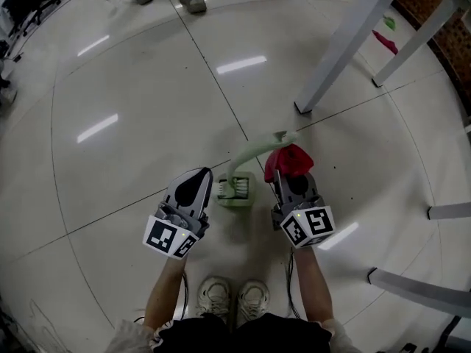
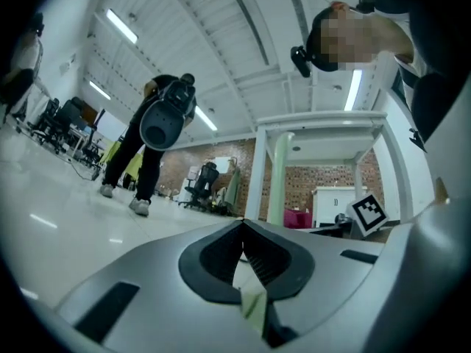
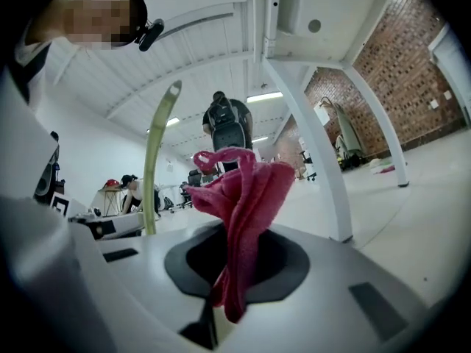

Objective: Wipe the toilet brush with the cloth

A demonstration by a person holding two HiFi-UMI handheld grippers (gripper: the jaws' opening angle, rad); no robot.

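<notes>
A pale green toilet brush [image 1: 237,190] stands in its holder on the floor between my two grippers. Its curved handle [image 1: 257,148] arcs up to the right, and in the right gripper view the handle [image 3: 154,160] rises at the left. My right gripper [image 1: 291,182] is shut on a red cloth [image 1: 288,160], which bunches up above the jaws [image 3: 246,193] close beside the handle's top. My left gripper [image 1: 199,176] is left of the holder, level with the floor, jaws shut [image 2: 243,225] with nothing held.
White table legs [image 1: 346,43] stand on the floor beyond the brush, and more legs [image 1: 412,289] are at the right. A pink rag [image 1: 385,41] lies under the table. A person's feet [image 1: 193,2] are far ahead. My own shoes [image 1: 232,296] are just behind the brush.
</notes>
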